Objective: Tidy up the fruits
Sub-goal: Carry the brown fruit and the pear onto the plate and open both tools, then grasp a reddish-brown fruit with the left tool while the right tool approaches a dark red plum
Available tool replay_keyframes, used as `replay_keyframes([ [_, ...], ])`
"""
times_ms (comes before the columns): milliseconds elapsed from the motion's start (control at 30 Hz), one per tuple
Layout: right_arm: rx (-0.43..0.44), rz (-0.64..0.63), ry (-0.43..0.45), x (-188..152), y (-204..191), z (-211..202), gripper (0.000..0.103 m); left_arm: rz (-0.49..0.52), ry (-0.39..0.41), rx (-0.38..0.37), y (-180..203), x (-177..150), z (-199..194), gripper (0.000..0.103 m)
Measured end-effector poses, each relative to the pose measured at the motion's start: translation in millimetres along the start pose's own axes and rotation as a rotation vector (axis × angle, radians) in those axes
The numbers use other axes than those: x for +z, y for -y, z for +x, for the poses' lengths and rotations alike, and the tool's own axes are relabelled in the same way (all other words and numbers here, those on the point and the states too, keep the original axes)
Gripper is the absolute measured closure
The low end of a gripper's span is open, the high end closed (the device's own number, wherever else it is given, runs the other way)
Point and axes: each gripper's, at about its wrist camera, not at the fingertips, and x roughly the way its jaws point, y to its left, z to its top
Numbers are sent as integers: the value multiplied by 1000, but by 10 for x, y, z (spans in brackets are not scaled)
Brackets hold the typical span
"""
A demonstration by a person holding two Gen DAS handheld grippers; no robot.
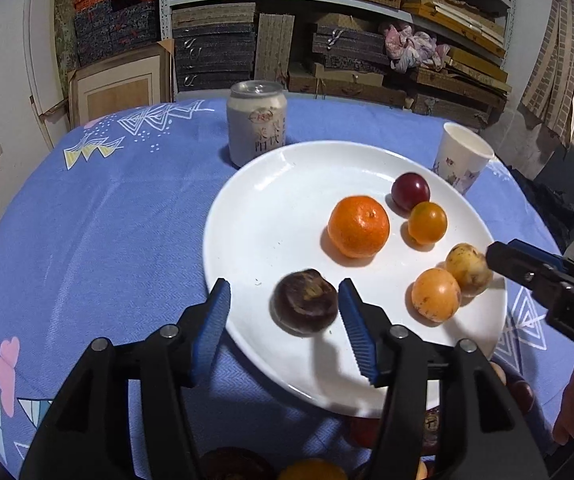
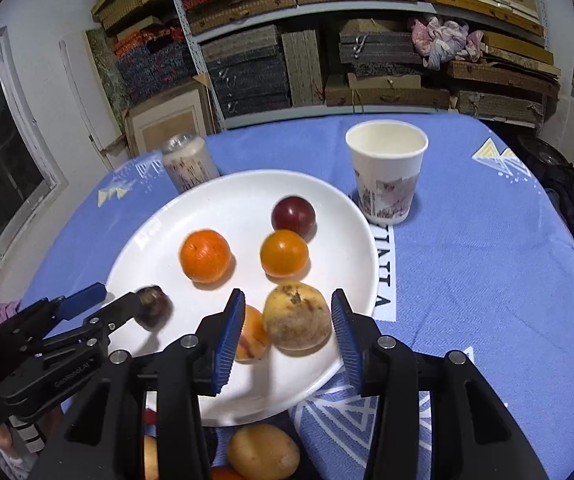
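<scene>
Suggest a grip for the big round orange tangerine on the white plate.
Probably pinch the big round orange tangerine across its widest middle, coming down from above: it sits stem-up, apart from its neighbours on the white plate, so fingers can likely drop on both sides.

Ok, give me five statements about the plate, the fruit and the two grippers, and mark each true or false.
1. Six fruits lie on the white plate. True.
2. The paper cup stands on the plate. False: it stands on the blue tablecloth beside the plate.
3. The left gripper has its jaws open, the dark brown fruit lying between them on the plate. True.
4. The right gripper is clamped on the large orange. False: its jaws sit either side of the yellow-brown fruit; the orange lies untouched.
5. The drink can lies tipped over. False: it stands upright behind the plate.
</scene>
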Motion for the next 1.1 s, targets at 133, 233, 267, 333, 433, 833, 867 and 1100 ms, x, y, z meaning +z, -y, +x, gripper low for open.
replay_keyframes([
  [133,48,-5,75,61,-80,-395,57,-38,45,3,-186,25,-313,46],
  [233,76,-35,138,-17,-165,-767,43,-66,77,20,-337,-126,-574,33],
  [267,83,-50,158,-69,-205,-890,38,-71,81,29,-378,-201,-637,31],
  [333,88,-65,177,-154,-248,-1030,37,-65,78,53,-428,-414,-765,31],
  [433,101,-74,184,-406,-250,-1166,37,-66,83,104,-513,-697,-876,27],
  [833,72,52,101,-861,245,-1061,37,48,41,126,-419,-1033,-760,24],
  [867,75,58,100,-862,255,-1057,37,65,34,134,-383,-1043,-732,24],
  [1100,74,37,103,-873,197,-1051,35,109,-7,135,-296,-1061,-549,24],
])
